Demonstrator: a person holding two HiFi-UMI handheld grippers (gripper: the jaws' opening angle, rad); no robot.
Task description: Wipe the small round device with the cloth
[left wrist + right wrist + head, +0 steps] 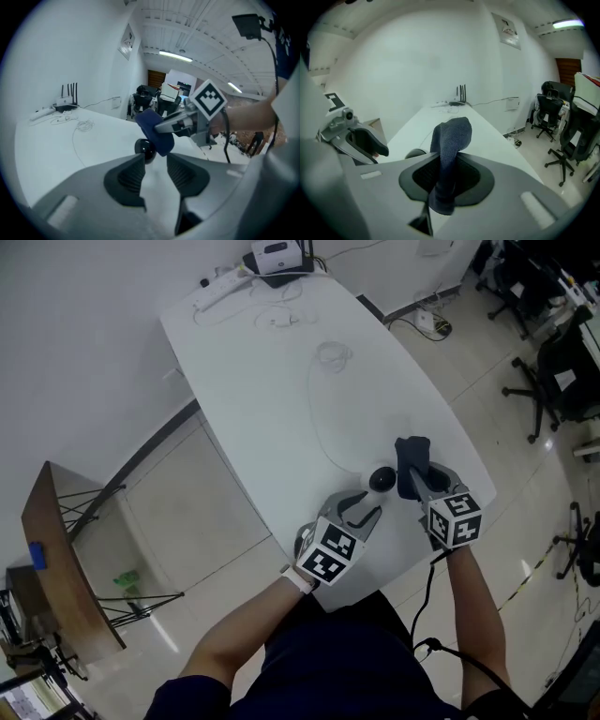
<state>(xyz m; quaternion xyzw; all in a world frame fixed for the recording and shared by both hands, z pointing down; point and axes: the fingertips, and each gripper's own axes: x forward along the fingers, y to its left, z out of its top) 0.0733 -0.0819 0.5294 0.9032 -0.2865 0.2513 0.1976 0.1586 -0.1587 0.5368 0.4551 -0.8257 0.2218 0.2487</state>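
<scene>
The small round black device (pixel 382 480) sits on the white table (pixel 281 381) near its front edge. My left gripper (pixel 364 508) is just short of it, open, nothing between the fingers. In the left gripper view the device (pixel 146 149) lies just past the left fingertip of that gripper (pixel 156 161). My right gripper (pixel 415 486) is shut on a dark blue cloth (pixel 411 461), which hangs beside the device on its right. The right gripper view shows the cloth (pixel 451 136) clamped in that gripper (pixel 445 165), the device (pixel 415 153) half hidden behind a jaw.
A thin white cable (pixel 319 418) runs from the device up the table to a coil (pixel 333 354). A router (pixel 277 254) and power strip (pixel 217 287) sit at the far end. Office chairs (pixel 548 381) stand on the right, a wooden side table (pixel 56 559) on the left.
</scene>
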